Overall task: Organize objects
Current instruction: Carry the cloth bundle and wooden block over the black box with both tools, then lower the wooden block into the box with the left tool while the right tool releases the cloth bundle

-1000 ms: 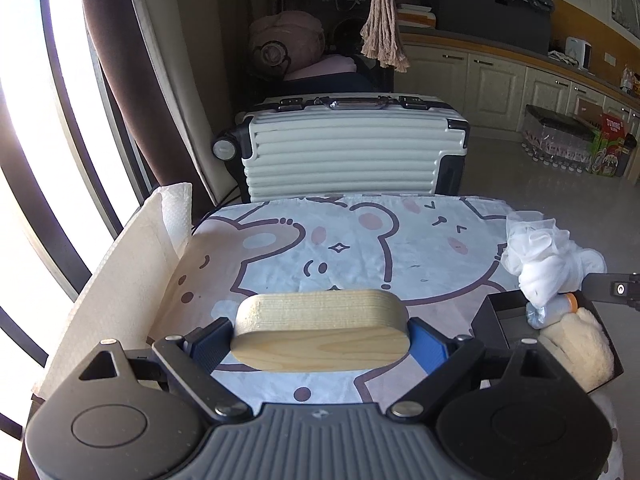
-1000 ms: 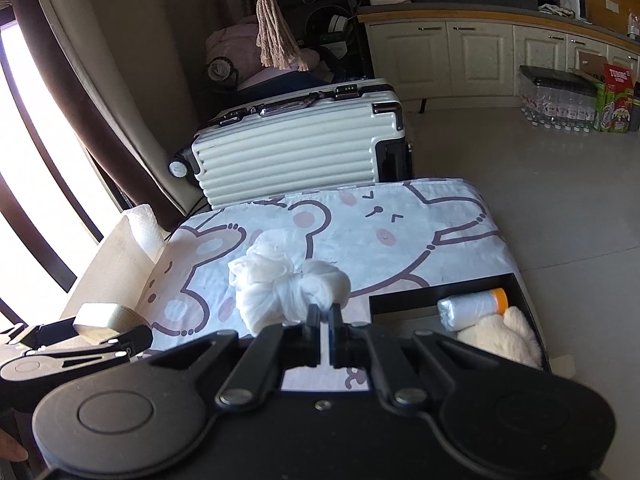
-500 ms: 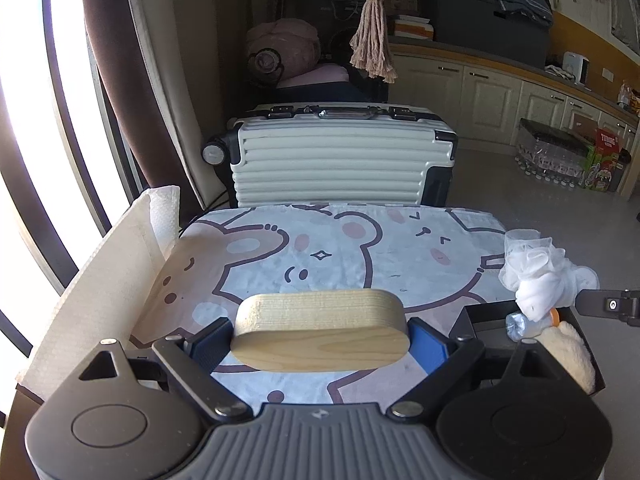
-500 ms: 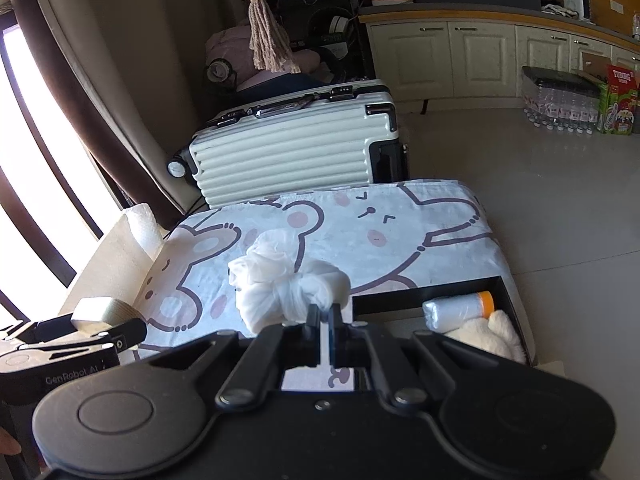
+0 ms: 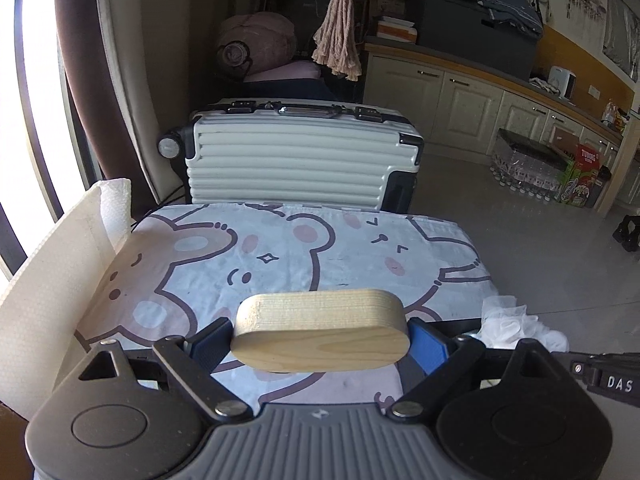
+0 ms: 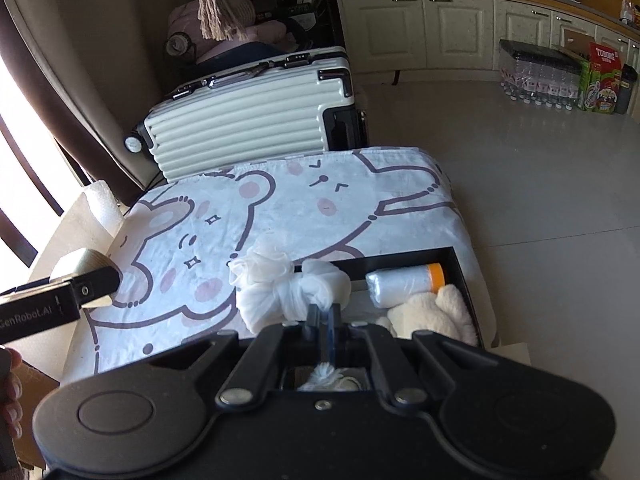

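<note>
Bear-print cloth (image 5: 304,264), black box (image 6: 460,258) partly hidden

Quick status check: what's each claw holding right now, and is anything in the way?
Left gripper clamps wooden block. Right gripper pinches white mesh bundle beside black box. Nothing blocking.

Wooden block (image 5: 320,334): pale, matt, visible grain, sanded smooth. Bear-print cloth (image 5: 304,256) over the table: soft, matt, slightly creased. White mesh pouf (image 6: 288,292): gauzy netting. Suitcase (image 5: 296,160), upper centre: ribbed hard plastic, slight sheen, metal latches. Paper towel (image 5: 52,292), left edge: embossed, matt. Plush toy (image 6: 436,316) in the black box (image 6: 460,264): fleecy. Floor: glossy tile.
</note>
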A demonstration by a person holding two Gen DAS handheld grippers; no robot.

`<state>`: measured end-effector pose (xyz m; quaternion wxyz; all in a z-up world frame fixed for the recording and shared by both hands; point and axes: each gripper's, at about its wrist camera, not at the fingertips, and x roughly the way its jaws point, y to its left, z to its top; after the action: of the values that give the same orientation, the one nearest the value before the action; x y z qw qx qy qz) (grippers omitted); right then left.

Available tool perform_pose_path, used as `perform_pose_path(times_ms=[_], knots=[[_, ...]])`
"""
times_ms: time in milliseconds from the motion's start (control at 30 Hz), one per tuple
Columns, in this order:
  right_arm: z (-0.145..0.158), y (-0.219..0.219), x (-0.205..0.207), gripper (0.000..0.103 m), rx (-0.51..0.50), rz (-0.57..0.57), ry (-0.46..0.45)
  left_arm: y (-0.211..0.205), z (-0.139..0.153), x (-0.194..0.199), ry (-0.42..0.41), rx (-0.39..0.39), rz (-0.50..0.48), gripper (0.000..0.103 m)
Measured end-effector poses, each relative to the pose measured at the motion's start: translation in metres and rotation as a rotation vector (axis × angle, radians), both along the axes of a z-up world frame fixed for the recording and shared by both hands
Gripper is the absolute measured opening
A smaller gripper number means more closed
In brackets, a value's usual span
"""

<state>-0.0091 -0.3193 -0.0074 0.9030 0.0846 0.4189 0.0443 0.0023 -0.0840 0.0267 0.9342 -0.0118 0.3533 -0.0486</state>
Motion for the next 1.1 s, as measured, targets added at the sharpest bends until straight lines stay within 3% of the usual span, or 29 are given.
perform_pose_path(times_ms=[400, 767, 1100], knots=[[-0.043, -0.017, 0.023, 0.004, -0.02, 0.014, 0.109, -0.051, -0.016, 0.023, 0.014, -0.046, -0.109, 0.092], [-0.085, -0.014, 0.051, 0.004, -0.05, 0.091, 0.216, -0.074, -0.046, 0.057, 0.095, -0.117, -0.161, 0.092], [-0.114, -0.008, 0.071, 0.004, -0.01, 0.139, 0.292, -0.096, -0.076, 0.081, 0.183, -0.194, -0.235, 0.092]])
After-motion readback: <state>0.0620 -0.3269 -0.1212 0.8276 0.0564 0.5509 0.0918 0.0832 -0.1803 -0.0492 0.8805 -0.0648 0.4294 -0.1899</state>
